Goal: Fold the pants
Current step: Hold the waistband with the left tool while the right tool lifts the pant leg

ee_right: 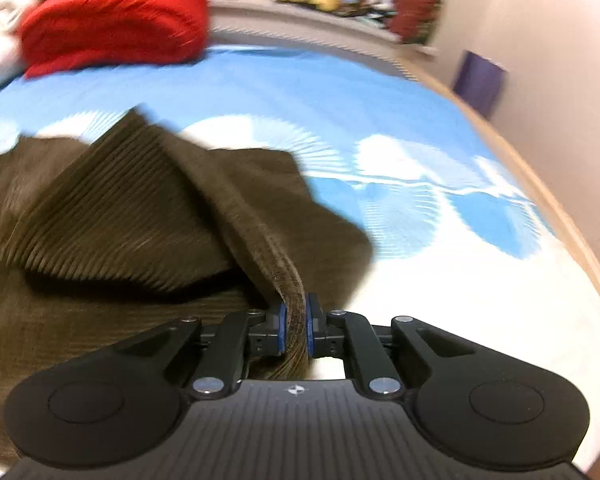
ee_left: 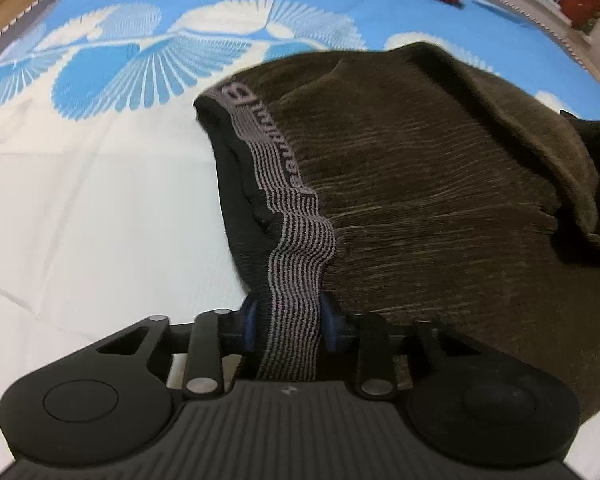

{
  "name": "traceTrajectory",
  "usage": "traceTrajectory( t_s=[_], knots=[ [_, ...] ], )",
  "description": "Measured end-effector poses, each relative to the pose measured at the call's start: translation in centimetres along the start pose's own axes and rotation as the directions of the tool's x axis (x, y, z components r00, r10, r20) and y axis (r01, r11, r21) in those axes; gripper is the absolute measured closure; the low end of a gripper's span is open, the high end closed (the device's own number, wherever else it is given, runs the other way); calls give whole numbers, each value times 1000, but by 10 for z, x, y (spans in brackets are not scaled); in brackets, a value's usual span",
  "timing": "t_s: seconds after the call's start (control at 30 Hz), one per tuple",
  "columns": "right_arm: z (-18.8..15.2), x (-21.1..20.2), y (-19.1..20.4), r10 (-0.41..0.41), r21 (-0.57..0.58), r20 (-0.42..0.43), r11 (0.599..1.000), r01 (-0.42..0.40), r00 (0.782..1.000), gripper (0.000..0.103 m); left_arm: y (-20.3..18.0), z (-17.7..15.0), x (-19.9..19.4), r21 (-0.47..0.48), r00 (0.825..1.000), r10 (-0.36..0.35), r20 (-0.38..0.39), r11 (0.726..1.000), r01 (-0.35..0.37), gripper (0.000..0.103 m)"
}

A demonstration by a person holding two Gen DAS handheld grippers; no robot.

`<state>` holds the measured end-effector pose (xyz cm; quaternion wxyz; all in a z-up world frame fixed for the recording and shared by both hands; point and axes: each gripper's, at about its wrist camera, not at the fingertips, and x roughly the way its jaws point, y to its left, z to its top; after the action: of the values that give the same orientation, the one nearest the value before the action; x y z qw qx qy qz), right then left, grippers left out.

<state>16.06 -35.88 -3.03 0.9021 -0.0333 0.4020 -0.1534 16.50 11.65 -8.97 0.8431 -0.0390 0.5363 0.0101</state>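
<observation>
Both tongs clenched on brown corduroy pants spread over a blue-and-white bed.

In the left wrist view the left tongs (ee_left: 288, 326) at lower centre pinch the striped grey waistband (ee_left: 278, 184) between blue pads, and the pants (ee_left: 420, 184) spread away to the right half of the frame over the bedsheet (ee_left: 100, 184). In the right wrist view, which is motion-blurred, the right tongs (ee_right: 296, 330) at lower centre grip a raised fold of the pants (ee_right: 140, 208), the fabric rising in a ridge from the pads toward the upper left, the rest bunched across the left side. A red cloth (ee_right: 112, 20) lies at the upper left of that frame, on the far part of the bed, apart from the pants.
</observation>
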Motion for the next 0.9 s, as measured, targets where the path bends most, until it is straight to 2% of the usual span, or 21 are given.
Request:
traceTrajectory(
  t_s=[0.1,0.17,0.2,0.27,0.33,0.4,0.5,0.53,0.57,0.6,0.63,0.67,0.73,0.8,0.9],
  knots=[
    [-7,-7,-17,-20,37,-51,999,22,999,95,3,-5,-14,-1,999,-27,20,1000,27,80],
    [-18,-5,-22,-16,29,-131,999,20,991,95,4,-11,-23,23,999,-38,33,999,38,83],
    [-24,-2,-22,4,14,-191,1000,-1,982,96,6,-12,-26,36,999,-43,34,999,41,83],
    [-39,3,-16,55,-28,-312,997,-67,949,96,10,-17,-29,44,999,-48,20,998,47,83],
    [-51,4,-4,71,-119,-383,985,-125,921,96,15,-20,-31,43,999,-52,-6,998,52,83],
    [-53,-2,7,45,-194,-367,973,-124,929,95,18,-21,-31,27,998,-67,-21,997,67,81],
    [-41,-16,2,88,-137,-288,982,-132,954,93,20,-14,-30,-9,996,-80,-29,997,79,75],
    [-37,-21,-2,103,-112,-253,985,-135,962,87,21,-12,-28,-26,996,-77,-34,997,76,71],
    [-33,-28,-8,113,-86,-206,987,-133,972,76,21,-12,-27,-38,997,-76,-35,997,74,59],
    [-29,-32,-9,111,-72,-174,989,-125,978,70,21,-10,-25,-49,997,-74,-33,996,72,46],
    [-23,-32,-12,107,-63,-144,991,-117,984,59,24,-10,-25,-58,997,-76,-29,996,74,42],
    [-19,-33,-12,106,-55,-112,992,-112,988,54,25,-8,-23,-69,996,-82,-31,994,79,36],
    [-19,-34,-11,114,-61,-82,991,-119,990,53,31,-9,-18,-99,994,-93,-50,991,88,29],
    [-20,-26,2,110,-103,-102,987,-121,989,53,32,-9,-12,-114,992,-96,-79,990,87,24],
    [-19,-17,20,78,-187,-126,977,-101,989,52,27,-6,-2,-111,990,-85,-108,991,73,24]
  ],
)
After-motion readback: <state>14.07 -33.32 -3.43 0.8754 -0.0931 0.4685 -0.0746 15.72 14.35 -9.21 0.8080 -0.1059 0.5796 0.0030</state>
